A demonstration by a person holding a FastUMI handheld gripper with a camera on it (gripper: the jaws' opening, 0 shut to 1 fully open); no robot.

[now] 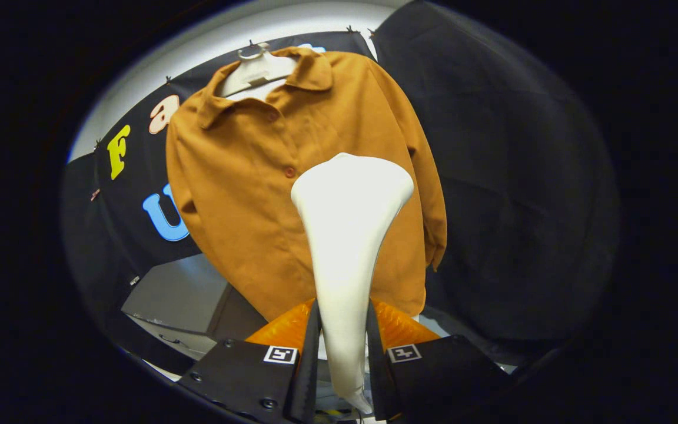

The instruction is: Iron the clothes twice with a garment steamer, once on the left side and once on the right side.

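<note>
We see the jaws closed on the white steamer [348, 235], both fingers [309, 353] pressing its handle. Its head overlaps the brown shirt [245, 176], which hangs on a hanger [256, 68].

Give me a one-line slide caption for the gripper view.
Gripper jaws clamped on a white garment steamer, its head raised before a brown shirt on a white hanger.

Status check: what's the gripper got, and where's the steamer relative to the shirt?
Gripper shut on white steamer. Steamer head up against brown shirt, mid-front, beside the button line. Shirt on hanger. Nothing in the way.
</note>
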